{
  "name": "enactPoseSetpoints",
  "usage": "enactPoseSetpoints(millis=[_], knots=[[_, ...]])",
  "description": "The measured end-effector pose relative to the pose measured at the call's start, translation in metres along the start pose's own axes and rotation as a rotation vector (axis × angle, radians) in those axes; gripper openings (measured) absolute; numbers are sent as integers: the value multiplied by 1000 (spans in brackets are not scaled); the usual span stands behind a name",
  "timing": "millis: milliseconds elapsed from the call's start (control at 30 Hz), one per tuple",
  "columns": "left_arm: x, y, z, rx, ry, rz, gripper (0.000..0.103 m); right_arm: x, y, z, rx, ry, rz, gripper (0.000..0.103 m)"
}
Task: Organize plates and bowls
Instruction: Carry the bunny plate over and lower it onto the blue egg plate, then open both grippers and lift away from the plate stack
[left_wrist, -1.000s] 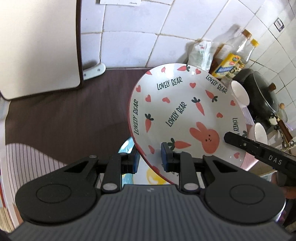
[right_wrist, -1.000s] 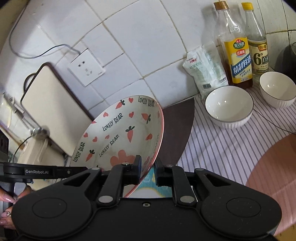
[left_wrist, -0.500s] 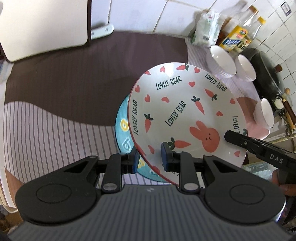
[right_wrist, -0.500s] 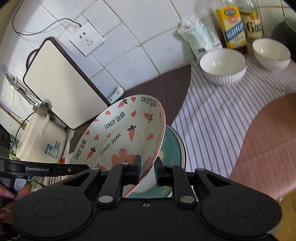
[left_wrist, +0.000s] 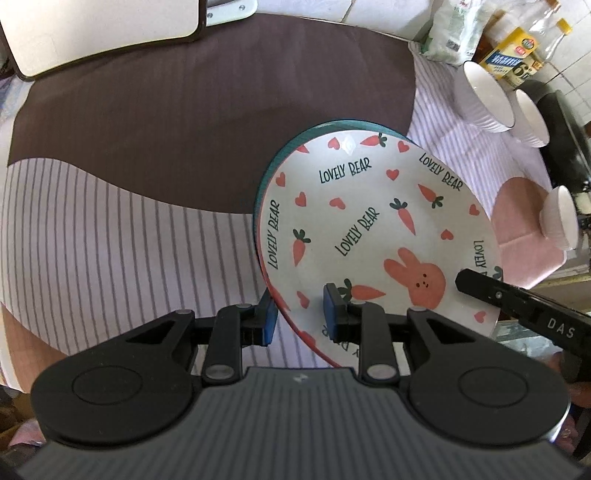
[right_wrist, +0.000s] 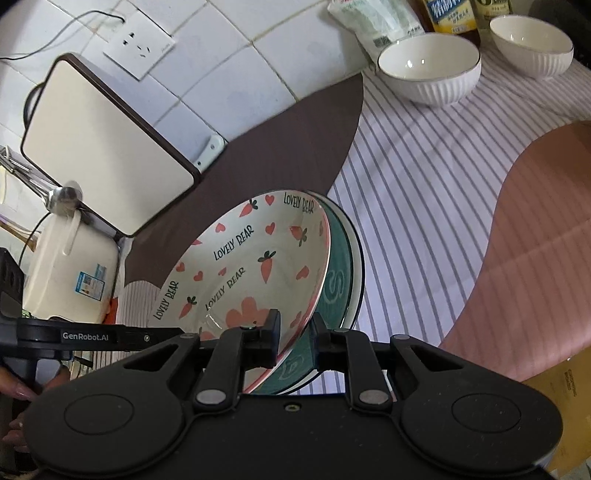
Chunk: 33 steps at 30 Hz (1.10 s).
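Both grippers grip the rabbit plate (left_wrist: 369, 221) by opposite rims: the left gripper (left_wrist: 300, 314) and right gripper (right_wrist: 294, 334) each have their fingers closed on its edge. It sits tilted just over the teal plate (right_wrist: 338, 284) on the surface (left_wrist: 110, 258); whether they touch is hidden. I judge the stacking nearly done. Three white bowls (right_wrist: 428, 70) stand apart, not yet gathered.

The round white ceramic plate (left_wrist: 369, 221) has a red rim and carries pink hearts, orange carrots, a pink rabbit and dark "LOVELY BEAR" lettering. Beneath it lies a teal round plate (right_wrist: 338, 284). The cloth table cover (right_wrist: 424, 177) is lilac-striped, with brown and pink patches.
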<state>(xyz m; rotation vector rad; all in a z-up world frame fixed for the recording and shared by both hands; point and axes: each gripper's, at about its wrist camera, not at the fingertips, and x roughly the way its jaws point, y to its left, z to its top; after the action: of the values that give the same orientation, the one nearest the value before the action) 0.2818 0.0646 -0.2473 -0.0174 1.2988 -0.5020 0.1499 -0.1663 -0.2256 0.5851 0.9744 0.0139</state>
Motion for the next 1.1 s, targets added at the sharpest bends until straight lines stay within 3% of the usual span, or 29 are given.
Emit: enactPoseSetpoints(millis=[400,533,633,1100], knots=[[0,-1,15,16,44,41,25,16,9,8,9,78,-64,20],[10,-12,12,60,76,123,24,22,18,11,-15,123,-111,20],[12,-23,5,129,27,163,25,25,28,9,-61,148,-158,22],[14,-19,7,94,47,158,24,24,39,7,-123,171,-217,28]])
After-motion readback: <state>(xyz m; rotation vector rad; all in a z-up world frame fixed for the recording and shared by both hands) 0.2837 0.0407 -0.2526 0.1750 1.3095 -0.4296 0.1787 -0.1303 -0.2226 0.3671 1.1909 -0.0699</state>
